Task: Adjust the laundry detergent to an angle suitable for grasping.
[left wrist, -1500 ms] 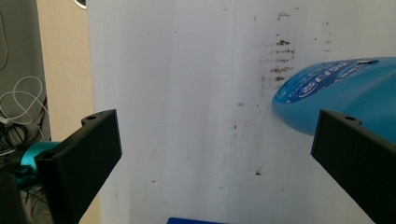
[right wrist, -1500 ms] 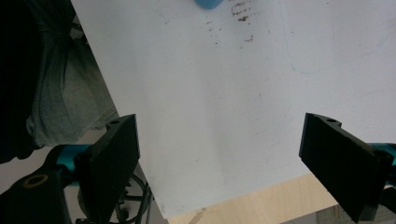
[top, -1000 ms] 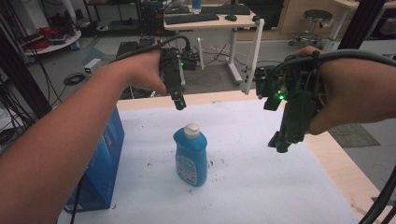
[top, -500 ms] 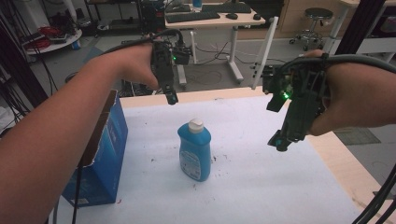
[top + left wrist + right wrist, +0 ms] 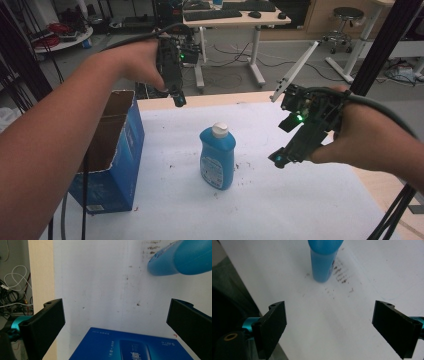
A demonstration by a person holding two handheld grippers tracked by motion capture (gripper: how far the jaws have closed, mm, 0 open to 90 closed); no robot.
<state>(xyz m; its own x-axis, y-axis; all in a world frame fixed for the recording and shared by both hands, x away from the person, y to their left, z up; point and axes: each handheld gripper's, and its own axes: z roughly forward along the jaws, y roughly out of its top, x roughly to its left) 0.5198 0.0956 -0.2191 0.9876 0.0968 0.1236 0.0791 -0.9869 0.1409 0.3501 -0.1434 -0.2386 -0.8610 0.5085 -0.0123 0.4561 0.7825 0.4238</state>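
Observation:
A blue bottle (image 5: 218, 157) with a white cap stands upright in the middle of the white table cover (image 5: 280, 205). An open blue carton (image 5: 112, 155) stands to its left. My left gripper (image 5: 179, 101) hangs above the table's far edge, behind the carton and the bottle, and its jaws are wide apart with nothing between them; beyond its jaws lie the carton's blue side (image 5: 130, 347) and the bottle (image 5: 182, 258). My right gripper (image 5: 278, 160) is low at the bottle's right, tips aimed toward it, open and holding nothing. The bottle's base (image 5: 323, 261) is ahead of its jaws.
Dark specks mark the cover around the bottle. The bare wooden table edge (image 5: 385, 185) runs along the right and the far side. Behind the table are a desk (image 5: 230, 17), a stool (image 5: 345, 12) and floor cables. Black cables hang at the lower right.
My right gripper has come down to the bottle's right. My left gripper has drifted left and a little up, over the carton's far end.

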